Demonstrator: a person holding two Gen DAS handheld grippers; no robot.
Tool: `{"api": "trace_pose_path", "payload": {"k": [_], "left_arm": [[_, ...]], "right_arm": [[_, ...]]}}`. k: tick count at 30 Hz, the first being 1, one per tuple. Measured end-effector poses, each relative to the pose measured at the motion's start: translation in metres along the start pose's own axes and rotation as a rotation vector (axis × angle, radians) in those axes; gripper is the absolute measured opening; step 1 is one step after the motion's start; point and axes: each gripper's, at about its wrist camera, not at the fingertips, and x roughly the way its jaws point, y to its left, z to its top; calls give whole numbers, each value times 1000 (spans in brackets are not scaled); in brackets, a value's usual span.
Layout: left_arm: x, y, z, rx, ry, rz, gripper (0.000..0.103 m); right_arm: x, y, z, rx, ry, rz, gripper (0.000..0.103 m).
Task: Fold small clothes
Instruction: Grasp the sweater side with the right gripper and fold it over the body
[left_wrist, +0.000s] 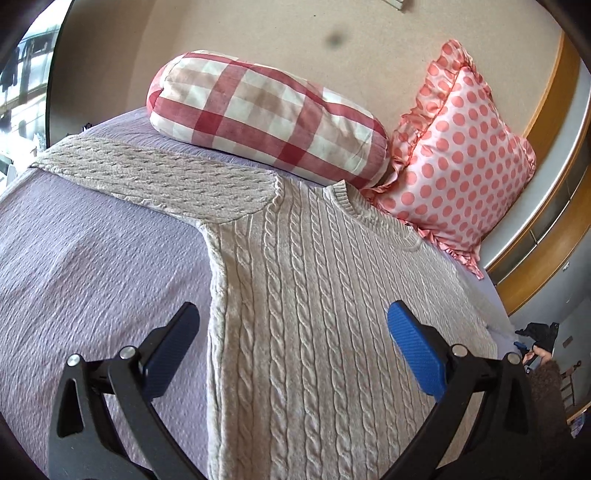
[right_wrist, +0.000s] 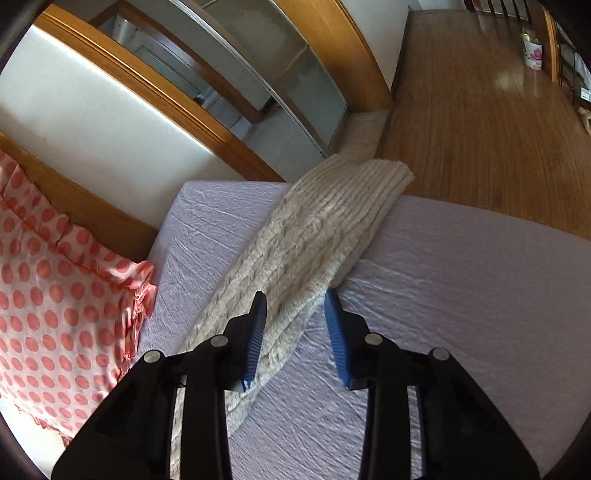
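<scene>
On the bed: one lavender crinkle-textured bedspread (left_wrist: 92, 266) covered the mattress and carried everything else.
Clothes: one cream cable-knit sweater (left_wrist: 314, 295) lay flat, front up, on the bedspread, neckline toward the pillows.
Sleeves: two were visible, one per view; one sleeve (left_wrist: 147, 173) stretched sideways across the bedspread in the left wrist view, the other sleeve (right_wrist: 332, 221) ran out to the bed's edge in the right wrist view, its cuff at the rim.
Pillows: two; one red-and-white checked bolster pillow (left_wrist: 266, 114) beside one pink polka-dot ruffled cushion (left_wrist: 461, 155), the cushion touching the sweater's shoulder.
Left tool (left_wrist: 293, 341): released, jaws spread wide above the sweater's body, grasping nothing.
Right tool (right_wrist: 295, 325): released, jaws apart on either side of the sleeve's lower edge, not clenched on it.
Floor: one wooden plank floor (right_wrist: 480, 110) beyond the bed.
</scene>
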Motion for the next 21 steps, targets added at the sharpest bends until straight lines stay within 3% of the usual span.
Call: {"api": "trace_pose_path", "payload": {"k": [1, 3, 5, 7, 10, 13, 16, 19, 21], "left_arm": [[2, 5, 3, -15, 9, 0, 101], [2, 14, 7, -37, 25, 1, 101], [-4, 24, 13, -52, 26, 7, 101], [-14, 34, 19, -45, 8, 52, 101], [-30, 51, 34, -55, -45, 139, 101], [-41, 73, 53, -87, -87, 215, 101], [-37, 101, 73, -171, -91, 227, 101], [-24, 132, 89, -272, -70, 218, 101], [-14, 154, 97, -336, -49, 214, 101]], "right_arm": [[5, -1, 2, -6, 0, 1, 13], [5, 1, 3, 7, -11, 32, 11], [-18, 20, -2, -70, -82, 76, 10], [-44, 58, -16, -202, -139, 147, 10], [-85, 131, -59, -389, -137, 327, 10], [-116, 208, -128, -576, -48, 541, 10], [-127, 275, -223, -783, 102, 698, 10], [-106, 315, -318, -978, 328, 692, 12], [-95, 319, -351, -1013, 429, 652, 17]]}}
